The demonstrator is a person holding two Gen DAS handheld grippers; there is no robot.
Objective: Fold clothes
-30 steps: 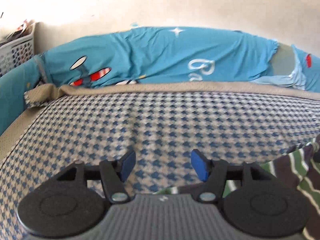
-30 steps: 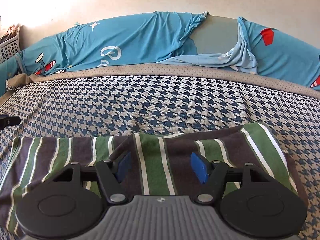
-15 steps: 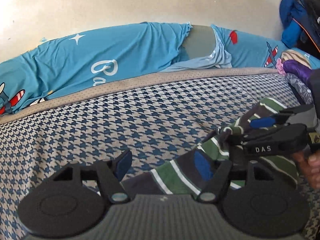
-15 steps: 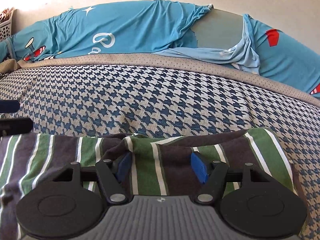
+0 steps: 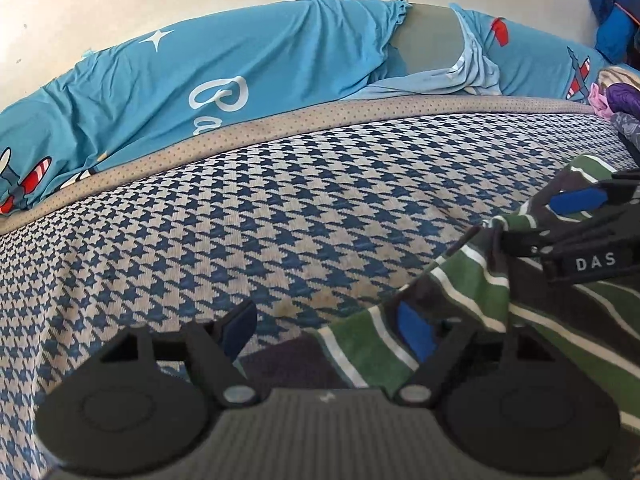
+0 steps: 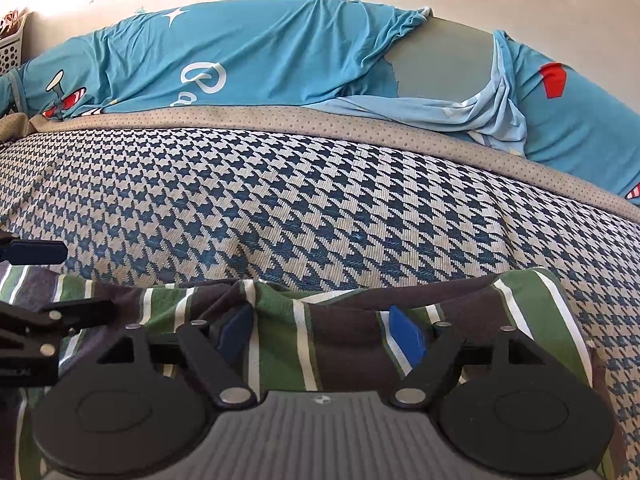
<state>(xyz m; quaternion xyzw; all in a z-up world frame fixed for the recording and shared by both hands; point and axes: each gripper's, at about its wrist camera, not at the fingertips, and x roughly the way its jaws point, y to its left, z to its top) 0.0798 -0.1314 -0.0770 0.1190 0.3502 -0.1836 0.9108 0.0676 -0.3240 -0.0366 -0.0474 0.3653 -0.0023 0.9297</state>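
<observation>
Nearest, the left gripper [image 5: 326, 330] and right gripper [image 6: 322, 330] stand spread, jaws having just widened, over the near edge of the striped shirt [image 6: 340, 320], pinching nothing. It lies bunched on the checked bedcover [image 6: 320, 208]. Closing now could catch one layer or drag the cover; beyond lies the blue sheet [image 6: 260, 52].

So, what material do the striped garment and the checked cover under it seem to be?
The striped garment looks like soft, matte jersey knit, maybe cotton: it bunches into limp folds. The checked cover seems a thicker woven fabric: fine ribs show in its houndstooth pattern.
</observation>
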